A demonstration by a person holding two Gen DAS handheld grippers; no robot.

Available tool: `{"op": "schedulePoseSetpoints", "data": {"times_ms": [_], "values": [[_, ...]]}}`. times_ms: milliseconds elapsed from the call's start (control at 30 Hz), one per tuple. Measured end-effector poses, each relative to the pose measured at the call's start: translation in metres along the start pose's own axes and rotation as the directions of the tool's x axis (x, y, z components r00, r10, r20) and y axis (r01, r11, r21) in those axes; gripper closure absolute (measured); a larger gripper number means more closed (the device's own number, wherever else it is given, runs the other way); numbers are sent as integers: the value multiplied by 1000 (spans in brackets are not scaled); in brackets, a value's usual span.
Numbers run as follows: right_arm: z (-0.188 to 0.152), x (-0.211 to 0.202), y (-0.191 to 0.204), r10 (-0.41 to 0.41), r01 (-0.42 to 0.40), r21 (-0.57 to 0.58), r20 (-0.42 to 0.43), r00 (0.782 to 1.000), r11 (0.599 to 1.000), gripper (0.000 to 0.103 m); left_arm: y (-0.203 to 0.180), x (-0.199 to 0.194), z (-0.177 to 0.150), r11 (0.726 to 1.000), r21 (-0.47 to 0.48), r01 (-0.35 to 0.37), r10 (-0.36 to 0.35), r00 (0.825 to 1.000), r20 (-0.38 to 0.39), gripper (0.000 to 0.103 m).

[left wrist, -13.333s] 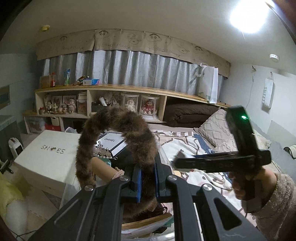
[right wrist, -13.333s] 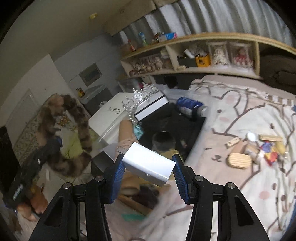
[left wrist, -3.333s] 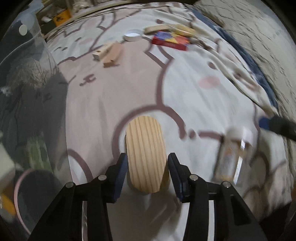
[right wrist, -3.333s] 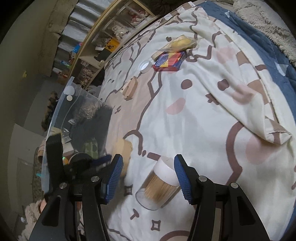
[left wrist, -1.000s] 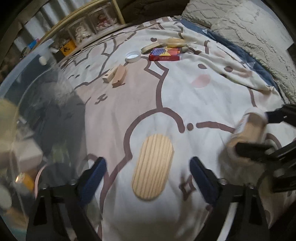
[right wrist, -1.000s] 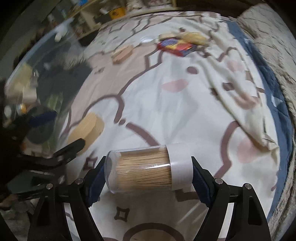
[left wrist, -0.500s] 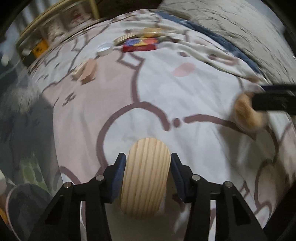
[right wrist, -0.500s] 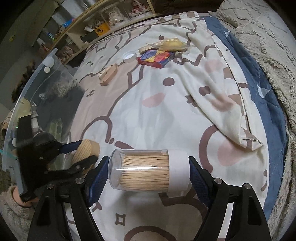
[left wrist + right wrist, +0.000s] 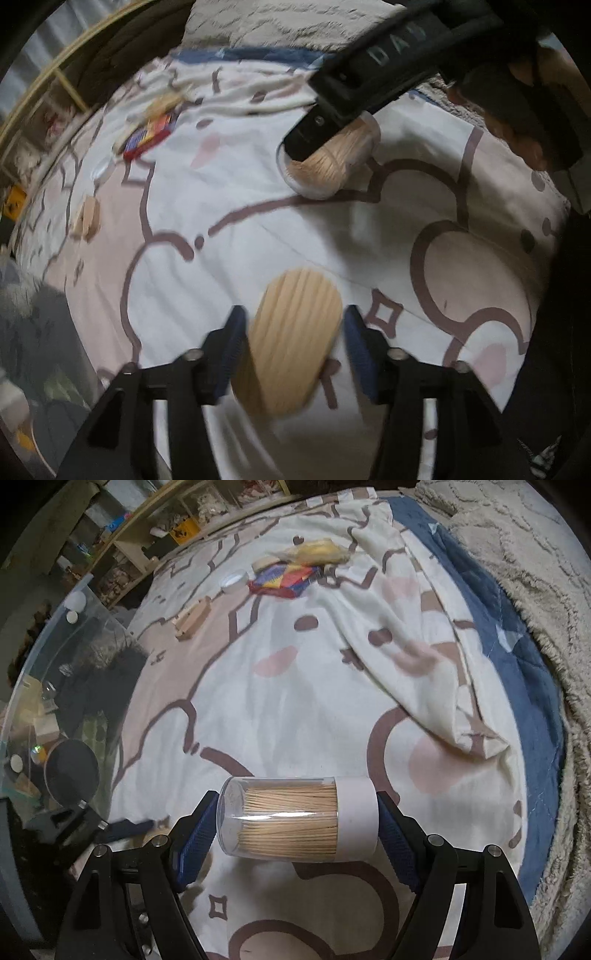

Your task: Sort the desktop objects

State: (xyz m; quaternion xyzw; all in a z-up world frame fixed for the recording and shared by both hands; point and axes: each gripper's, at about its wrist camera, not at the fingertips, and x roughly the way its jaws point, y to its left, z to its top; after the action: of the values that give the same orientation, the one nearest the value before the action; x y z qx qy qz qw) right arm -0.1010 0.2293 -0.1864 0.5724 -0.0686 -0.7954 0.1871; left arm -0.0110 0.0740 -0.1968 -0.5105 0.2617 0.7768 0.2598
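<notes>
Compared with half a second back, the oval wooden board (image 9: 291, 343) is now tilted up off the bedsheet (image 9: 258, 192), and the toothpick jar (image 9: 328, 166) is carried much closer in front of the left camera.

Left wrist view: the board is pinched across its narrow width by the left gripper (image 9: 293, 347), blue pads pressed on both long edges, probably because that is the only span the jaws can close over. It looks lifted at an angle, though motion blur makes contact with the sheet hard to judge. Beyond it, the jar is held end-on by the right gripper (image 9: 325, 147), just above the sheet.

Right wrist view: the clear jar (image 9: 299, 818) with its white lid is clamped lengthwise, one pad on the base and one on the lid, so it can't roll out. The jaws are spread wide but pressed on the jar. A red snack packet (image 9: 284, 576), a wooden block (image 9: 194, 618) and a small white cap (image 9: 233, 579) are left further up the bed, while the clear storage bin (image 9: 55, 686) sits at the left, presumably where both items get dropped.
</notes>
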Motion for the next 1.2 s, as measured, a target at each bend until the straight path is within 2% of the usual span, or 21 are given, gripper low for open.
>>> {"op": "schedulePoseSetpoints", "data": {"times_ms": [33,100,167,333,467,600,700,767,833,933,1033,1200], "values": [[-1,3,-1,0,0,0,-6,1000,1000,21,2,0,-2,1000,-20,-11,11,1000,-23,30],[-1,3,0,1,-1,0,-7,1000,1000,21,5,1,-8,997,-57,-50,45,996,-82,29],[-1,2,1,-6,6,-7,-8,1000,1000,21,11,5,-16,991,-98,-90,74,985,-155,27],[-4,4,10,-47,46,-56,-20,999,997,21,23,13,-34,972,-130,-196,158,954,-256,27],[-6,6,14,-74,71,-91,-22,997,993,21,35,13,-36,944,-174,-279,228,937,-266,25],[-7,9,18,-90,87,-115,-23,996,990,21,41,19,-31,919,-173,-355,307,917,-254,25],[-7,13,19,-95,90,-129,-39,995,988,20,49,25,-29,899,-205,-388,332,907,-260,25],[-8,16,20,-95,88,-136,-48,994,987,19,56,28,-30,890,-238,-389,320,905,-281,25],[-8,17,19,-94,86,-138,-52,994,987,18,60,26,-31,887,-270,-374,291,908,-300,25],[-8,19,19,-91,83,-134,-59,994,988,18,55,18,-33,904,-307,-298,210,934,-288,24],[-10,24,20,-107,94,-145,-84,991,985,17,46,10,-30,913,-344,-217,137,961,-241,14],[-15,34,22,-138,118,-170,-115,984,978,17,29,17,-11,913,-379,-153,87,979,-187,11]]}}
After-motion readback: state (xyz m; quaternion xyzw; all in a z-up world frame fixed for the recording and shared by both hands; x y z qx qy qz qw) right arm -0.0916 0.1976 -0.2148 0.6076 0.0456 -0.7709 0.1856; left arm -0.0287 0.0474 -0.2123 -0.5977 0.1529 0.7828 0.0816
